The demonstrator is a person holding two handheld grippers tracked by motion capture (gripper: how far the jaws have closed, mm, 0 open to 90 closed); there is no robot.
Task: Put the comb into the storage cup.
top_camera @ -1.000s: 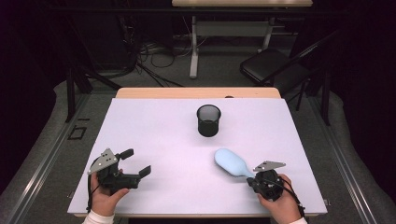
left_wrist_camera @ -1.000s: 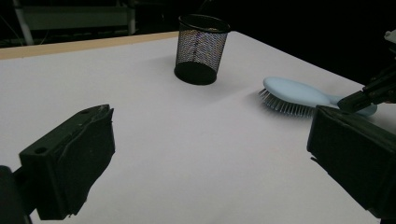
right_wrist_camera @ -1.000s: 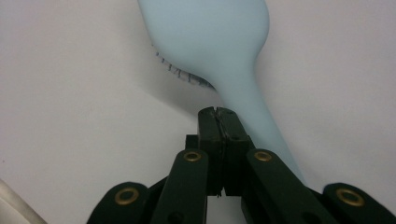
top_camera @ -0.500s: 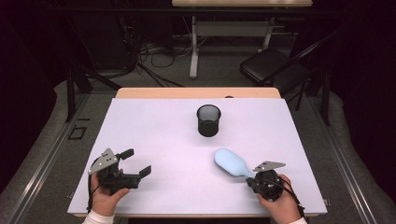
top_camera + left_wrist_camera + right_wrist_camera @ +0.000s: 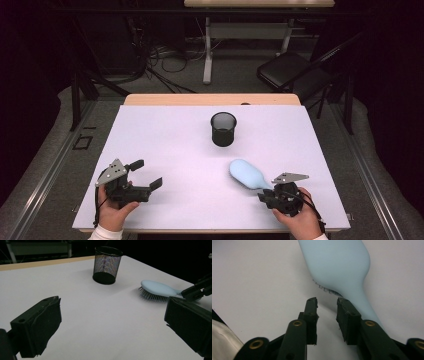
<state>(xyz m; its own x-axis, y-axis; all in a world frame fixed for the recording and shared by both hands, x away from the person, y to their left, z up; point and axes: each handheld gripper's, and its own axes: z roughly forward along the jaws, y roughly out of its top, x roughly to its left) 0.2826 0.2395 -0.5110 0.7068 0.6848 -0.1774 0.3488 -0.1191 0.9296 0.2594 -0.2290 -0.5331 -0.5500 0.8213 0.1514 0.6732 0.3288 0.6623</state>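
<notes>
Brush (image 5: 247, 173) handle lay beside the right gripper's (image 5: 327, 301) just-parting jaws, needing centering; left gripper (image 5: 148, 174) gaped empty.

Lab or recording studio, shown by a white-covered table (image 5: 165, 140) set on grey carpet, black-curtained dark surroundings, loose cables (image 5: 165, 60) trailed across the floor, a second desk frame (image 5: 207, 45) behind, a folding chair (image 5: 287, 70) pushed aside
</notes>
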